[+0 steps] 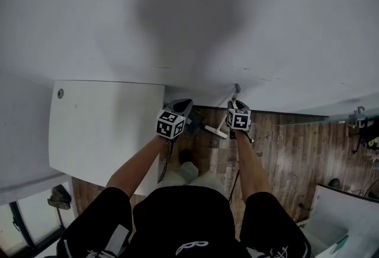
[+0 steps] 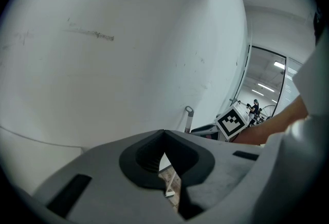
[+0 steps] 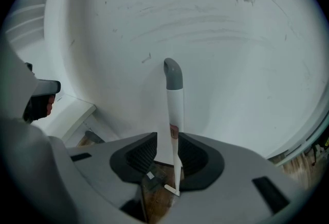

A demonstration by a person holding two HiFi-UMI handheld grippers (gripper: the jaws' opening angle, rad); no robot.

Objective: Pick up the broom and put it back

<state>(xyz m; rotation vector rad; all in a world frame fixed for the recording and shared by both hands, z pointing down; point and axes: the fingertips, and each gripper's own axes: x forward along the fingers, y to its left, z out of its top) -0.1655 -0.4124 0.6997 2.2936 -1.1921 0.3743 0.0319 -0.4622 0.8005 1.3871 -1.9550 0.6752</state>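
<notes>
The broom has a white handle [image 3: 174, 110] with a grey tip [image 3: 172, 74] and stands almost upright, leaning toward the white wall. Its white head [image 1: 216, 131] rests on the wooden floor. My right gripper [image 3: 167, 142] is shut on the handle low down, with the pads against both sides; in the head view this gripper [image 1: 238, 121] sits just under the handle's tip [image 1: 236, 90]. My left gripper [image 1: 172, 124] hangs to the left of the broom, apart from it. Its jaws [image 2: 164, 134] meet at the tips with nothing between them. The handle's tip [image 2: 188, 111] shows to its right.
A white cabinet [image 1: 100, 126] stands against the wall [image 1: 189, 14] at the left. Wooden floor [image 1: 284, 144] runs to the right up to a glass partition [image 1: 331, 118]. The person's shoe [image 1: 188, 171] is just behind the broom's head.
</notes>
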